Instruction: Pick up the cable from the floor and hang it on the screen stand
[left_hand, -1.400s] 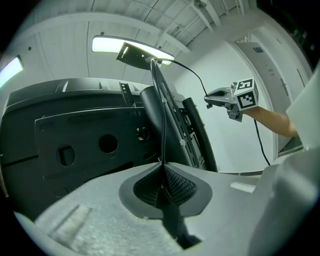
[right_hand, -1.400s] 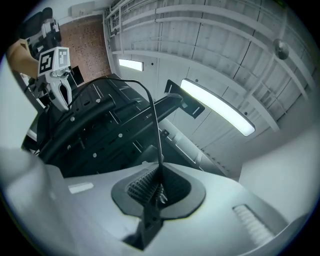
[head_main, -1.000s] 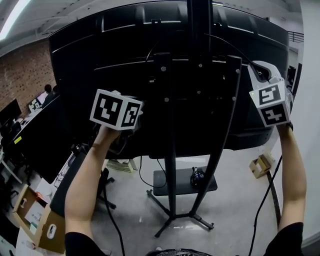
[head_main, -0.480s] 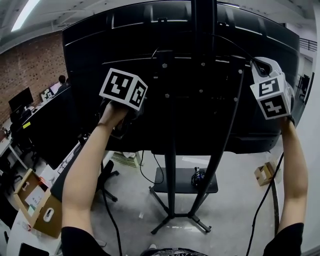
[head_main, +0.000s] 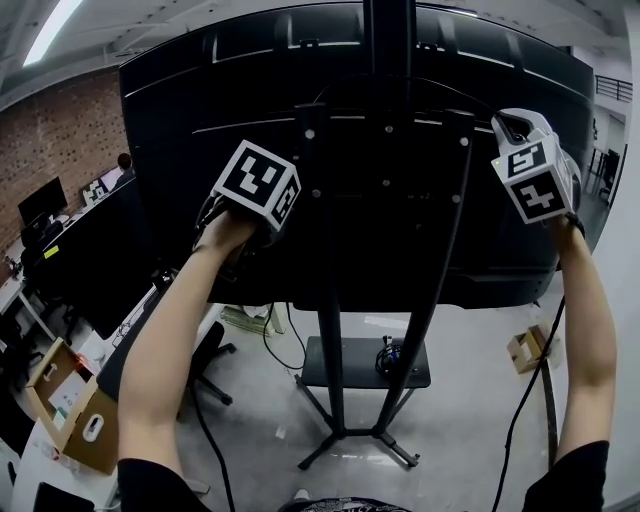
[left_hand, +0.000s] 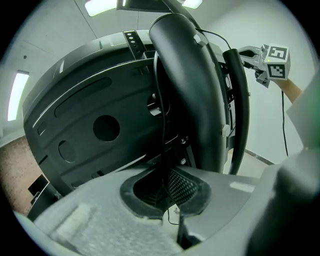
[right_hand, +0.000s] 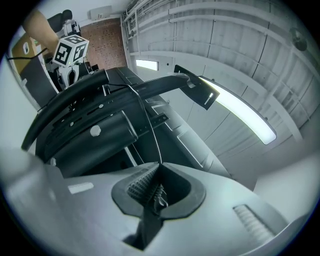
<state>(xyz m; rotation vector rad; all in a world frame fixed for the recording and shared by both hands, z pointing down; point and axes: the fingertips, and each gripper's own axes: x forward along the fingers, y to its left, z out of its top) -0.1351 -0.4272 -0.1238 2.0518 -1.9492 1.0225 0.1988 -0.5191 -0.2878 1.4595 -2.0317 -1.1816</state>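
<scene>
A thin black cable (head_main: 455, 88) arcs over the back of the big dark screen, around the top of the screen stand's centre column (head_main: 388, 40). My left gripper (head_main: 250, 195) is raised at the screen's left back and is shut on the cable. From the left gripper (left_hand: 165, 192) the cable (left_hand: 162, 145) rises straight out of the jaws beside the column (left_hand: 185, 85). My right gripper (head_main: 520, 140) is held high at the right, also shut on the cable. From the right gripper (right_hand: 156, 187) the cable (right_hand: 150, 130) leads off the jaw tips toward the stand.
The stand's legs (head_main: 345, 440) and a low shelf (head_main: 340, 365) are below me on the floor. More black cable (head_main: 525, 410) hangs down past my right arm. Cardboard boxes (head_main: 70, 425) (head_main: 525, 350) lie left and right. Desks with monitors (head_main: 40, 205) stand at the far left.
My left gripper has risen higher against the back of the screen and tipped over. The right gripper has drifted slightly left. Both still pinch the cable.
</scene>
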